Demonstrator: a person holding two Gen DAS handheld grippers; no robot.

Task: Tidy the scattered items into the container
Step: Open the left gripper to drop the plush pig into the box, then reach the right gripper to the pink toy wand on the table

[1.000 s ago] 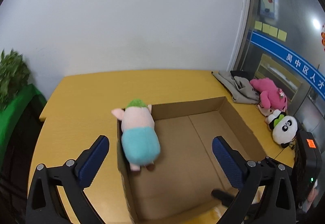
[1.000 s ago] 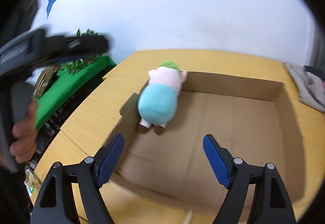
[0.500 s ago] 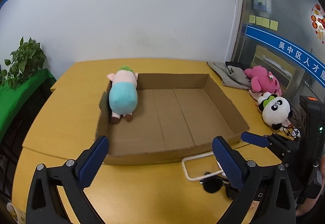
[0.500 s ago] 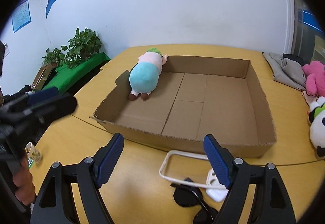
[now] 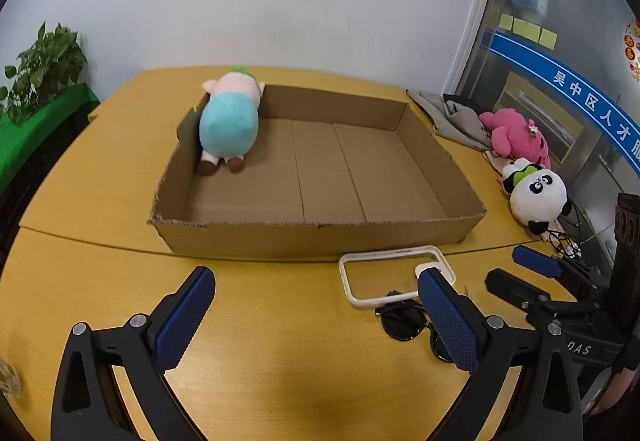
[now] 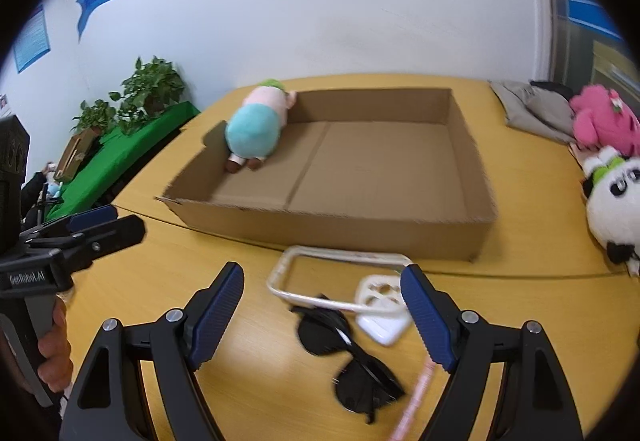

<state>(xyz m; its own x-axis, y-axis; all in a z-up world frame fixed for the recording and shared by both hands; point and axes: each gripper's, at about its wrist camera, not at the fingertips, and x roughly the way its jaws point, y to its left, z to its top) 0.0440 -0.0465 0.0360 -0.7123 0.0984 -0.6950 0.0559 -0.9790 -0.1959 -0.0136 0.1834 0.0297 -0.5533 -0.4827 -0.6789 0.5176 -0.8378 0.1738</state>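
Most of the cardboard box (image 5: pixel 360 177) floor lay bare; only the pig toy (image 5: pixel 228 125) filled its far left corner. Sunglasses (image 6: pixel 348 353) and a white frame (image 6: pixel 340 277) blocked the worktop (image 5: pixel 100 181) before it.

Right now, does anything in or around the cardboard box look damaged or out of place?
The cardboard box has a ragged, torn front-left rim. The pig plush lies face down, its head propped over the far corner wall instead of flat inside.

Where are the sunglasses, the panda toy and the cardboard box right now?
sunglasses (image 6: pixel 346 357), right wrist view, on the bridge between the dark lenses.
panda toy (image 5: pixel 538 195), left wrist view, on its white face.
cardboard box (image 5: pixel 316 239), left wrist view, on the outside of the near wall.
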